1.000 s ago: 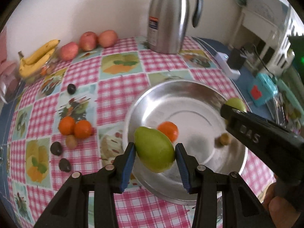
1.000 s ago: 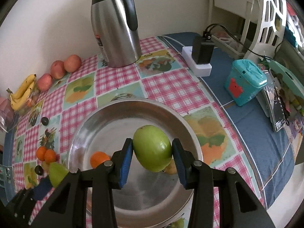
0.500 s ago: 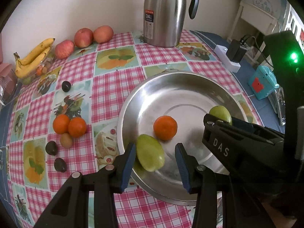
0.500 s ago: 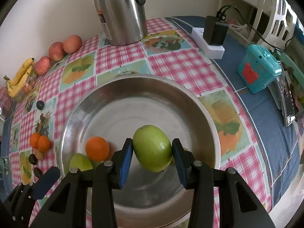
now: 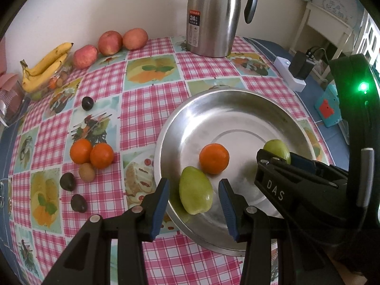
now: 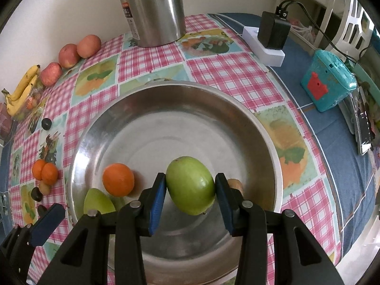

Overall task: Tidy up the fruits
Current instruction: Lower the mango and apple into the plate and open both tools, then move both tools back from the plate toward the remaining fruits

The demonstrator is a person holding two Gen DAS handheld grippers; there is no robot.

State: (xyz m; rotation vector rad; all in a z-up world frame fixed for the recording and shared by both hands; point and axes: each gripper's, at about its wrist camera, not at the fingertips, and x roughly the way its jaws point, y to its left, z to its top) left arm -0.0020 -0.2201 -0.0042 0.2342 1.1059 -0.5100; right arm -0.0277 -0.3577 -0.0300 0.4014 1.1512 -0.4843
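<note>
A steel bowl (image 5: 237, 109) (image 6: 180, 99) sits on the checked tablecloth. In it lie an orange (image 5: 214, 158) (image 6: 118, 179) and a green pear (image 5: 194, 193) (image 6: 98, 200) at its near left. My left gripper (image 5: 194, 205) is open, its pads on either side of the pear without touching it. My right gripper (image 6: 190, 193) is shut on a second green fruit (image 6: 191, 185) (image 5: 277, 148), held low over the bowl's floor. A small brown fruit (image 6: 235, 185) lies behind its right finger.
Left of the bowl lie two oranges (image 5: 91, 154), a brown fruit (image 5: 87, 172) and dark plums (image 5: 68, 181). Apples (image 5: 110, 42) and bananas (image 5: 45, 67) line the back wall. A steel kettle (image 5: 213, 16) stands behind the bowl. A power strip (image 6: 268, 45) and teal box (image 6: 329, 80) lie right.
My left gripper has opened and let the pear down into the bowl's near left, then drawn back. My right gripper has carried its green fruit lower into the bowl.
</note>
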